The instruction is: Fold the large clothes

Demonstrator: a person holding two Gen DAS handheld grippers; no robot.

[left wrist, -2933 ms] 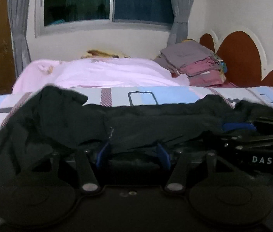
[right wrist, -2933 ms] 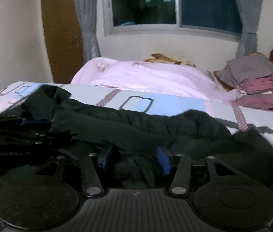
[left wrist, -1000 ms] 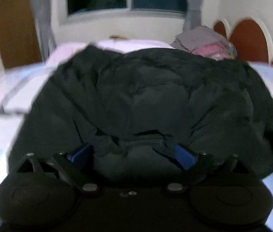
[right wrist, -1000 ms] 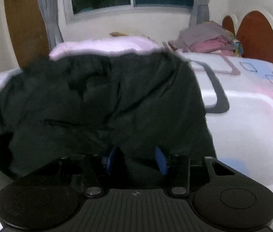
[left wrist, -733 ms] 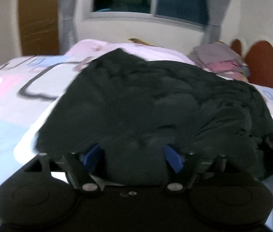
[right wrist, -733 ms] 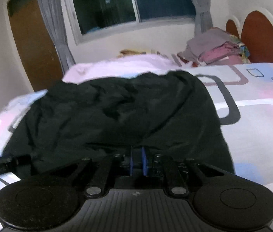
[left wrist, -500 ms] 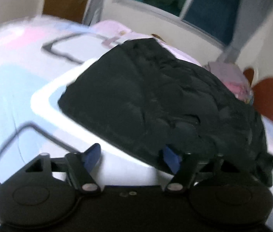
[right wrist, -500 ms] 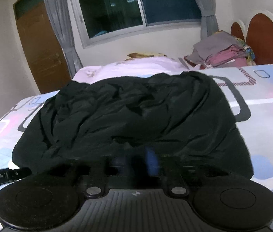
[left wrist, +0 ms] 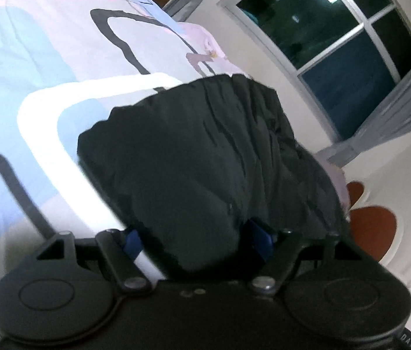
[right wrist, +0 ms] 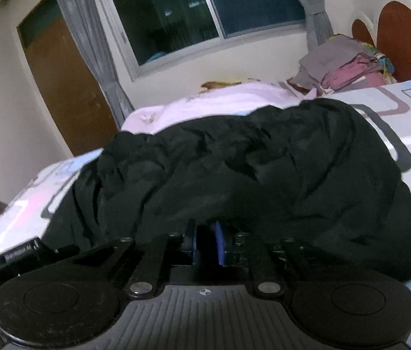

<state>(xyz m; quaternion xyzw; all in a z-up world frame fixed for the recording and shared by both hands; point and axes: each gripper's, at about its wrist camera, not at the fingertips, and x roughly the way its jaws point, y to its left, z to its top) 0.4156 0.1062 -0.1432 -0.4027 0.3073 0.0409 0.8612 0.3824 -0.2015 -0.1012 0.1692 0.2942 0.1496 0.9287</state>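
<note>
A large black garment (left wrist: pixel 205 157) lies bunched on the patterned bedsheet (left wrist: pixel 24 67). In the left wrist view my left gripper (left wrist: pixel 196 239) is open, its blue pads wide apart, with the garment's near edge lying between them. In the right wrist view the same garment (right wrist: pixel 249 169) spreads across the bed. My right gripper (right wrist: pixel 205 243) has its blue pads close together at the garment's near edge, with a narrow dark gap between them; I cannot tell if cloth is pinched there.
A pink blanket (right wrist: pixel 214 102) lies behind the garment. A stack of folded grey and pink clothes (right wrist: pixel 339 64) sits by the brown headboard (right wrist: pixel 403 38). A window with grey curtains (right wrist: pixel 193 17) and a wooden door (right wrist: pixel 62 87) are behind the bed.
The garment went from a long strip held by both grippers to a folded heap on the bed. My left gripper opened, tilted and swung left. My right gripper closed its pads.
</note>
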